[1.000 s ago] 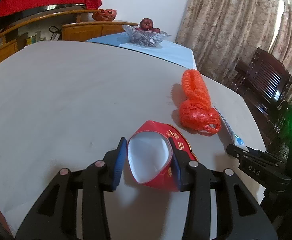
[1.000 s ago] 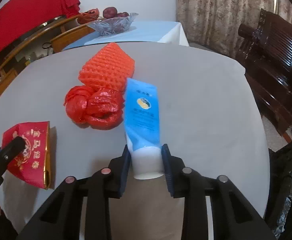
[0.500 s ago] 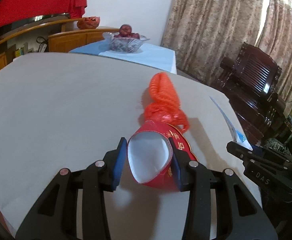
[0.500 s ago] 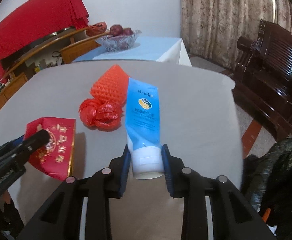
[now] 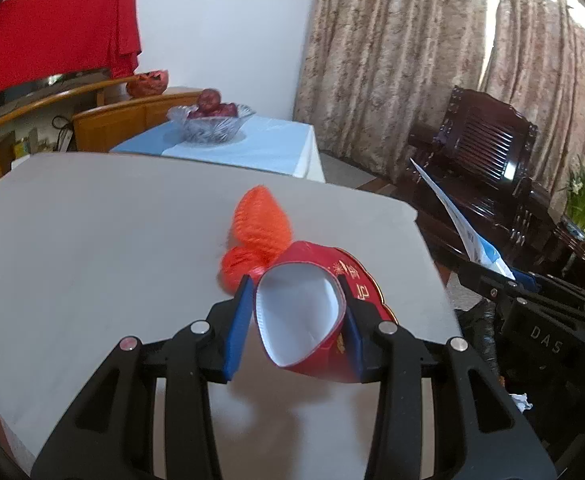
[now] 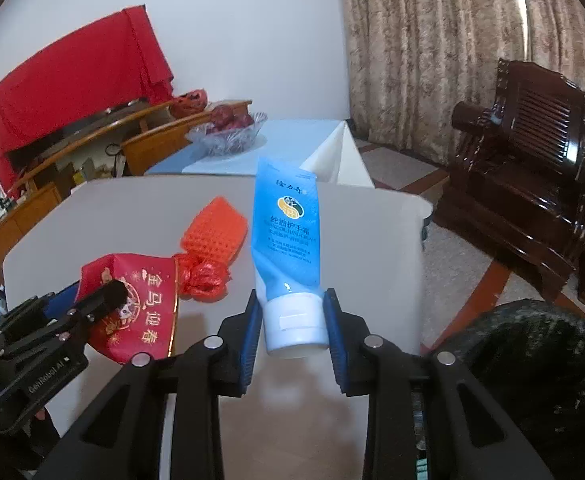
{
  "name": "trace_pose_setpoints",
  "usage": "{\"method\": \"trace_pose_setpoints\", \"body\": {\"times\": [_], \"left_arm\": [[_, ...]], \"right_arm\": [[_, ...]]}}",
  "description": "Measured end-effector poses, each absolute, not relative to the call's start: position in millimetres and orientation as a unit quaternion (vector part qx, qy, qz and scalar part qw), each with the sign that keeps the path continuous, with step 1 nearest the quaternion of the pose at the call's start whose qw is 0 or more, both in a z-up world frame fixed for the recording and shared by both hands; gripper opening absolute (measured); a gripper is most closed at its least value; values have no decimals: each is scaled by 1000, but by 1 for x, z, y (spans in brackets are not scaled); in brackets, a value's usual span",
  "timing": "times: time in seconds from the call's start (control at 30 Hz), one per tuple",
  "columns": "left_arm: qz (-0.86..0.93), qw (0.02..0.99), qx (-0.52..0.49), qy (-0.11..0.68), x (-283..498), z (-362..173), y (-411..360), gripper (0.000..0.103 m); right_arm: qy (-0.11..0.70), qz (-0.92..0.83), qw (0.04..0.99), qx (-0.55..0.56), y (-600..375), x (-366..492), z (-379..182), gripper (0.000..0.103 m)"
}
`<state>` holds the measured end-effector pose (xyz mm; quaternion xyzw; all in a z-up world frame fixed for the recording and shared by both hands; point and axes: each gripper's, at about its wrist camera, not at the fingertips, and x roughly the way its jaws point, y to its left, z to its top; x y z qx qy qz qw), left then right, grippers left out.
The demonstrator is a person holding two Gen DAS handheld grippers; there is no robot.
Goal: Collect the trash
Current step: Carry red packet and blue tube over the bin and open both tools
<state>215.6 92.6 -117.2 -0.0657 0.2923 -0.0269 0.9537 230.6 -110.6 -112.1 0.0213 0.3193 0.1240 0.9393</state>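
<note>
My left gripper (image 5: 297,320) is shut on a red paper packet (image 5: 312,312) with a white inside and gold characters, held above the grey table (image 5: 92,248). The right gripper (image 6: 292,320) is shut on the white cap end of a blue hand cream tube (image 6: 286,232), also lifted off the table. An orange foam net (image 5: 260,220) and a crumpled red plastic bag (image 6: 204,276) lie together on the table beyond both grippers. In the right wrist view the left gripper (image 6: 104,300) shows at the lower left with the red packet (image 6: 140,300).
A black bin bag (image 6: 532,360) gapes off the table's right edge. A dark wooden armchair (image 6: 532,184) stands beyond it before the curtains. Behind the table is a blue-clothed stand with a glass fruit bowl (image 5: 208,124), and wooden cabinets line the back left.
Both grippers have risen from the table with their loads, the packet and the tube now off the surface, and swung to the right towards the table's edge. Neither grip has altered.
</note>
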Motion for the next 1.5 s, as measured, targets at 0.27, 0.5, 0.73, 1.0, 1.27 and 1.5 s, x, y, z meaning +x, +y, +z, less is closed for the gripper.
{"method": "trace_pose_setpoints", "body": {"times": [0.27,0.5,0.73,1.0,1.27,1.5], "left_arm": [[-57,958,-46,276,205,-98,47,39],[-100,958,-30,268,196,-92,-4,39],[-156,950,-20,271,189,-97,-55,39],[-212,936,-6,282,187,-115,-115,39],[-241,924,-1,295,190,-140,-150,41],[-253,914,-11,316,196,-151,-151,66]], "right_arm": [[302,100,947,30,-157,211,-92,31],[296,68,952,28,-204,188,-84,31],[301,17,953,28,-260,162,-89,31],[327,-31,944,35,-307,145,-110,31],[353,-61,933,46,-337,136,-139,31],[361,-97,927,34,-347,131,-149,72]]}}
